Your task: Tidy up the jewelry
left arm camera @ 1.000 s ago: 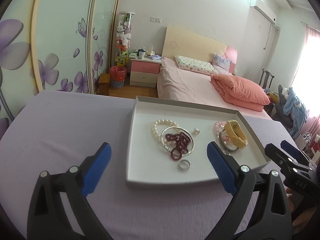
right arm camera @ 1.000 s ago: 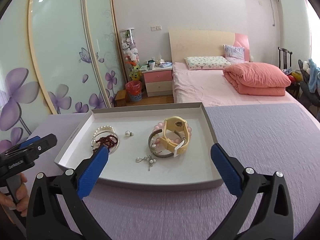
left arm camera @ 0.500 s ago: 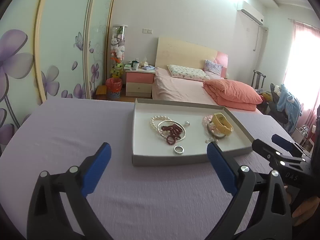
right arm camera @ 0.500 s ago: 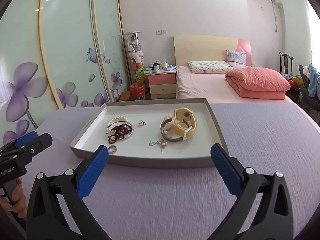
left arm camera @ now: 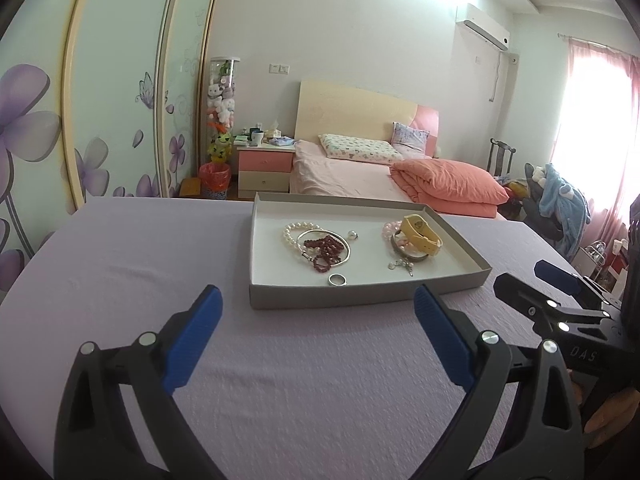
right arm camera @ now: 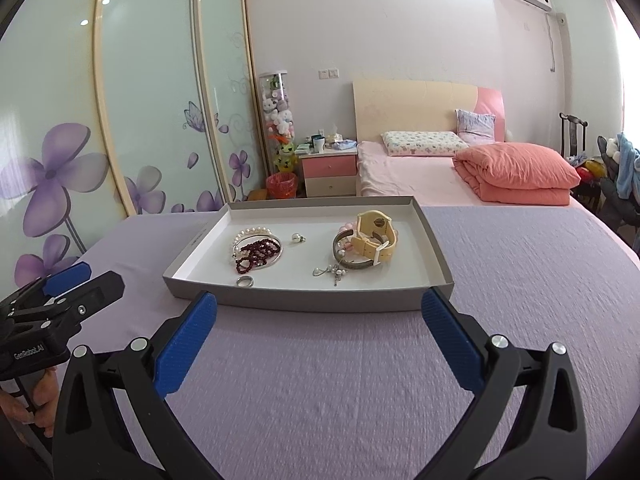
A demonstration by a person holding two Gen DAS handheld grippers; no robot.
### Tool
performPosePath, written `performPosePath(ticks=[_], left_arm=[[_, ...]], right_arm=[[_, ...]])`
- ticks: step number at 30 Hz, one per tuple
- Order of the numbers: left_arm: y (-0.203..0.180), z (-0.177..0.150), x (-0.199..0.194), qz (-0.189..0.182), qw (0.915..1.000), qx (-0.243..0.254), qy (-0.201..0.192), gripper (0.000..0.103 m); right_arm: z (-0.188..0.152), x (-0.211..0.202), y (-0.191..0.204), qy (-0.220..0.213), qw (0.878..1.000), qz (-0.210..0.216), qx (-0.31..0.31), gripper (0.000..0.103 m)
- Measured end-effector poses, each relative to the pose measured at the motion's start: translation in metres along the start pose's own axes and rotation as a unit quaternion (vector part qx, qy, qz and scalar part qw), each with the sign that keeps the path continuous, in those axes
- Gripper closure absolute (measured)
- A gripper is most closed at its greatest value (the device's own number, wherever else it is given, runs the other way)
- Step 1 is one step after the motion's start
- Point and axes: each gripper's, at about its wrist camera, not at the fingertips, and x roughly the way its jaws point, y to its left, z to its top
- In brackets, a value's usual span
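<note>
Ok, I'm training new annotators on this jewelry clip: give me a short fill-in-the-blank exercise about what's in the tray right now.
1. All the jewelry lies inside a shallow grey ____ on the purple cloth.
2. The watch has a ____ strap.
3. The dark red bead bracelet lies on top of a string of white ____.
4. Both the left claw and the right claw are ____ and hold nothing.

Missing words: tray; yellow; pearls; open

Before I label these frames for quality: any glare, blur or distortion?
Left wrist view: the window is blown out white and the wardrobe doors bow from fisheye. Right wrist view: the tray and jewelry look sharp, and ceiling lights reflect in the wardrobe glass.
</note>
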Motion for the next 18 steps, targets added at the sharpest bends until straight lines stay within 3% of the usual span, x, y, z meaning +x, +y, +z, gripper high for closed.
performPosePath(ticks=[18], left_arm=[[-0.006, -0.013, 0.002, -0.01, 0.9999, 0.011, -0.003, 0.006]], right_arm=[[-0.012, -0.002, -0.003, 0.001, 1.0, 0.0, 0.006, 0.001]])
